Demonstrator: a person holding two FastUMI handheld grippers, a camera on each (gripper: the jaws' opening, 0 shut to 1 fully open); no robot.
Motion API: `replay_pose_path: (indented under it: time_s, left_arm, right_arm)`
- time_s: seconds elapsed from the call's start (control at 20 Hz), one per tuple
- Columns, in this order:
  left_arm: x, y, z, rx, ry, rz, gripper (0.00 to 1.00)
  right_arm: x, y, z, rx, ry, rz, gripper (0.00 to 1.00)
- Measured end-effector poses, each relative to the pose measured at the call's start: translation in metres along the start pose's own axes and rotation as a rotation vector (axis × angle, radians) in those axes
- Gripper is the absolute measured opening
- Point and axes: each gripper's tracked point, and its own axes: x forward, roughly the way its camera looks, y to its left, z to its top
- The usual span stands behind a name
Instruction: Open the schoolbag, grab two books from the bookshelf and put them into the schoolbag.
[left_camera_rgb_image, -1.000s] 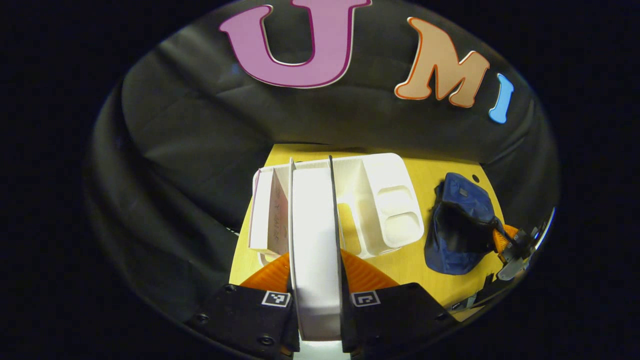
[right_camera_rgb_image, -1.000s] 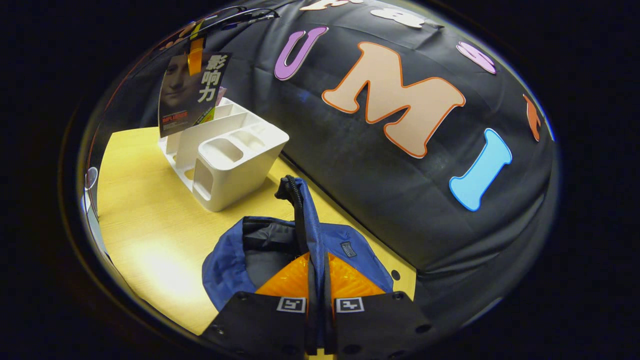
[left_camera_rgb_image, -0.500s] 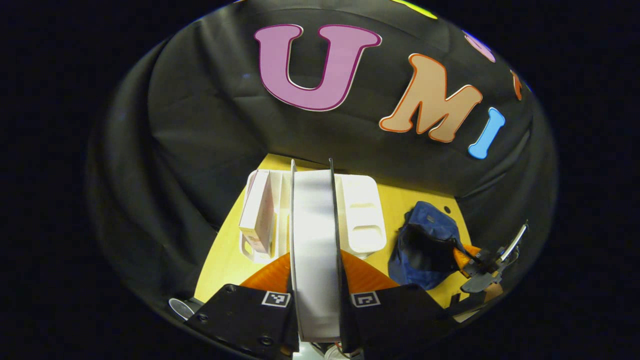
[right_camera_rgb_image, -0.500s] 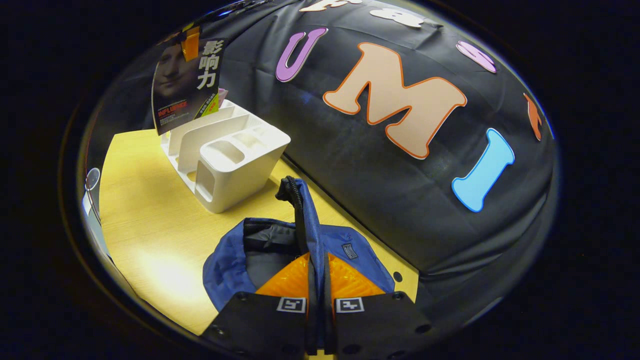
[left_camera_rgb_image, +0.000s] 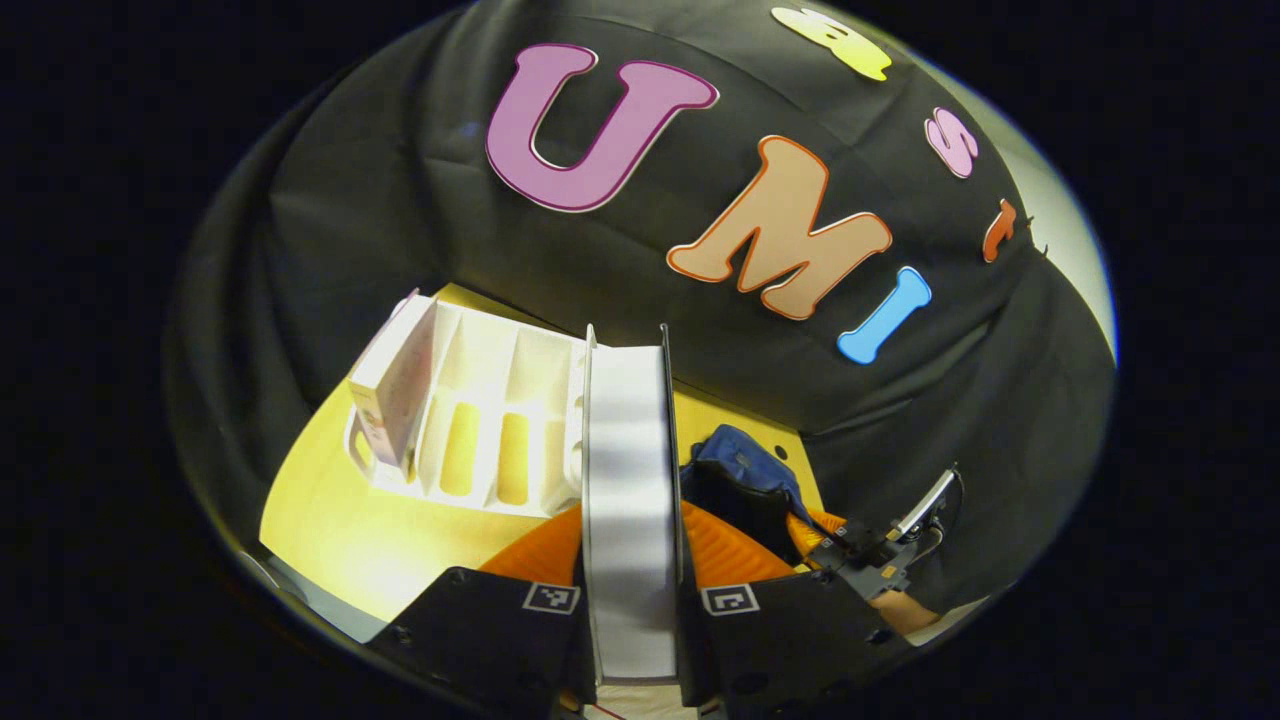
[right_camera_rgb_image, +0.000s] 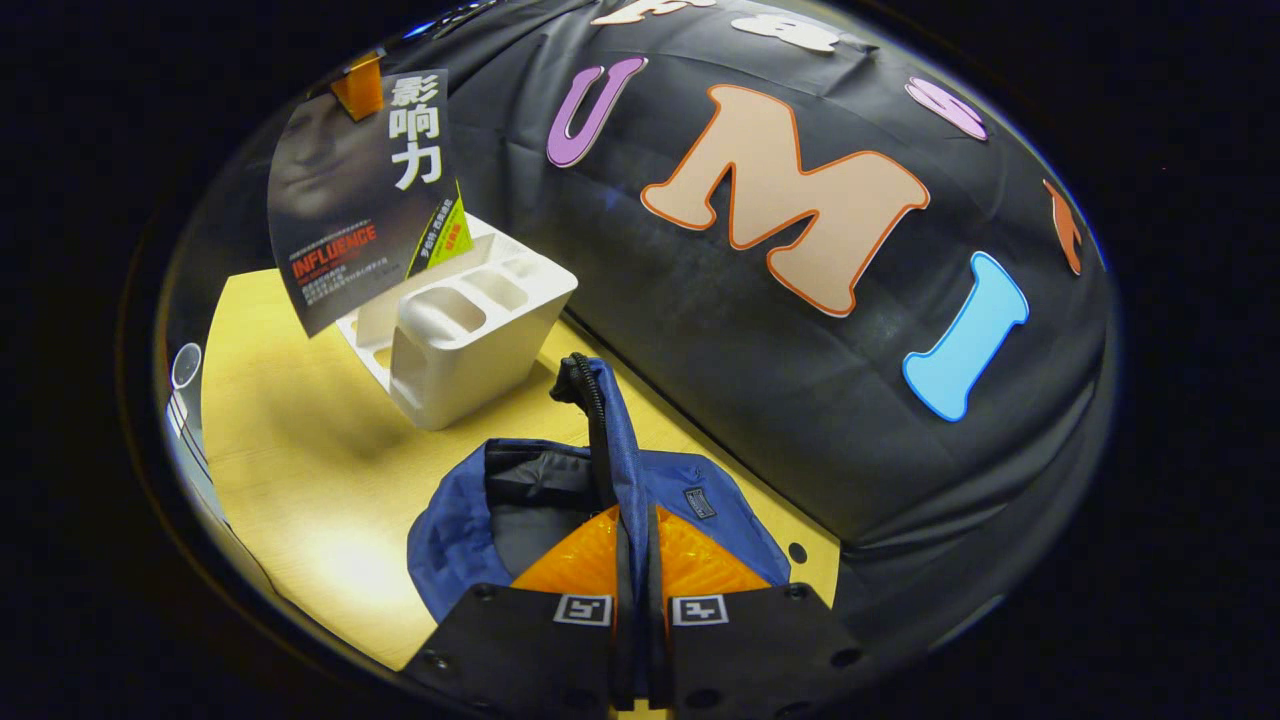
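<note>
Left gripper view: the left tongs (left_camera_rgb_image: 630, 560) are closed on a thick book (left_camera_rgb_image: 628, 480), both fingers pressed flat against its covers with the white page edge facing the camera, and the book is clear of the white bookshelf (left_camera_rgb_image: 480, 420), which stands toward the far left part of the yellow tabletop (left_camera_rgb_image: 330, 530). A second book (left_camera_rgb_image: 393, 385) with a pale cover stands in the shelf's leftmost slot, so I judge one of the two books is lifted out and the other is not yet fetched. To the right of the held book, near the tabletop's far right edge, lies the blue schoolbag (left_camera_rgb_image: 740, 465), and the right tongs (left_camera_rgb_image: 815, 530) are at its rim. Right gripper view: the right tongs (right_camera_rgb_image: 635, 590) are pinched almost fully together on the schoolbag's strap (right_camera_rgb_image: 603, 440), holding it upright so that the schoolbag (right_camera_rgb_image: 470, 520) gapes, its dark lining visible; the opening step looks done. The held book (right_camera_rgb_image: 360, 200), dark-covered, hangs in the air above the near side of the bookshelf (right_camera_rgb_image: 470, 330), gripped at its top corner by the left tongs (right_camera_rgb_image: 358, 85), well apart from the bag's mouth. What remains, as I read it, is carrying this book over and dropping it in, then repeating with the pale one.
</note>
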Motion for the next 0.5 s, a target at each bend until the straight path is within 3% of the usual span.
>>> replay_pose_path:
  time_s: [0.5]
  left_arm:
    - [0.058,-0.05,-0.059,-0.135,0.05,-0.144,0.3]
  right_arm:
    - [0.0,-0.011,0.0,0.055,0.002,0.002,0.08]
